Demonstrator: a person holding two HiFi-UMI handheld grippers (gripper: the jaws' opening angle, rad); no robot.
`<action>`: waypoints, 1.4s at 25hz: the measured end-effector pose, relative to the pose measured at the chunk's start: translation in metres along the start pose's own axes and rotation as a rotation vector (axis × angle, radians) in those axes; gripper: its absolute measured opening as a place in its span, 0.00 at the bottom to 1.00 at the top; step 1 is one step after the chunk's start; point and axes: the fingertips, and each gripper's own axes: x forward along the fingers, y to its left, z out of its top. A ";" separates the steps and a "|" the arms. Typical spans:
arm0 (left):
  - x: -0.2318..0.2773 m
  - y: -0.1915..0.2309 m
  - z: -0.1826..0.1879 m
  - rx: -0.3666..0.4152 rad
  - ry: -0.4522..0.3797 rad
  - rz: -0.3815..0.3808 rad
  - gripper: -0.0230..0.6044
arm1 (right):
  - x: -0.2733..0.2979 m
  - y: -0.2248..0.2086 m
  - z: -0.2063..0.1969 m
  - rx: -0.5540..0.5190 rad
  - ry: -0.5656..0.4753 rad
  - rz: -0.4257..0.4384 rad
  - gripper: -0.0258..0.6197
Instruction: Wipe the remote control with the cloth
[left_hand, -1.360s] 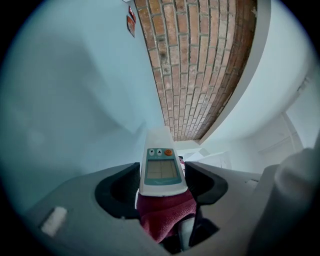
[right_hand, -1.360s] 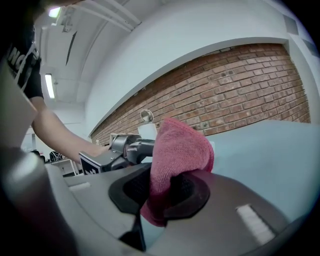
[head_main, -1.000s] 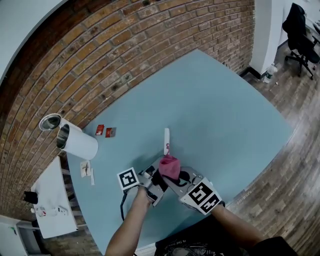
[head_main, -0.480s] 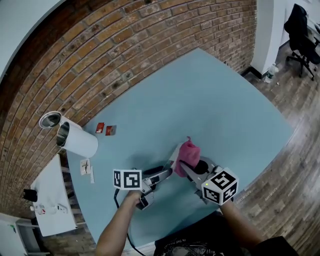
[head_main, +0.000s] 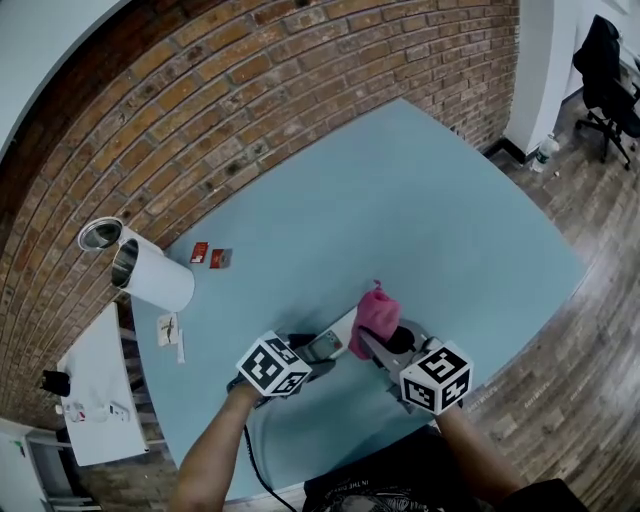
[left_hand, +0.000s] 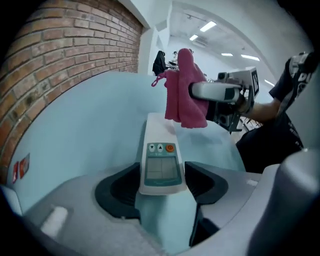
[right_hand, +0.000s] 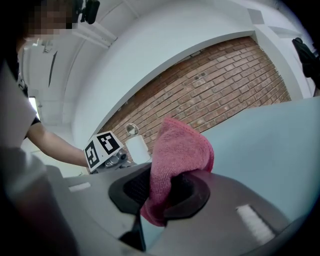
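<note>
A white remote control (left_hand: 161, 155) with a small screen and an orange button is clamped between the jaws of my left gripper (left_hand: 161, 186), pointing away from me. In the head view the remote (head_main: 343, 323) reaches from the left gripper (head_main: 312, 350) towards the pink cloth (head_main: 375, 310). My right gripper (head_main: 378, 340) is shut on that cloth. The cloth (left_hand: 184, 97) hangs over the remote's far end, and I cannot tell whether it touches it. In the right gripper view the cloth (right_hand: 177, 152) bulges out of the right gripper (right_hand: 165, 192).
All this is above the near part of a light blue table (head_main: 420, 210). A white cylinder (head_main: 152, 277) lies at the table's left by the brick wall, with two small red cards (head_main: 210, 258) beside it. A white side table (head_main: 92, 395) stands at lower left.
The right gripper has carried the cloth to the right and away from me, out from over the left gripper. The left gripper has turned, and the remote now points towards the cloth.
</note>
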 end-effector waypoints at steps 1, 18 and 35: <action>0.001 0.001 -0.003 0.033 0.021 0.022 0.50 | 0.000 0.001 -0.002 -0.001 0.006 0.007 0.14; -0.007 0.002 -0.002 0.100 0.018 0.203 0.50 | 0.004 0.018 -0.014 0.025 0.055 0.091 0.14; -0.103 -0.087 0.011 -0.458 -0.644 0.528 0.04 | -0.024 0.104 -0.017 -0.153 0.142 0.039 0.14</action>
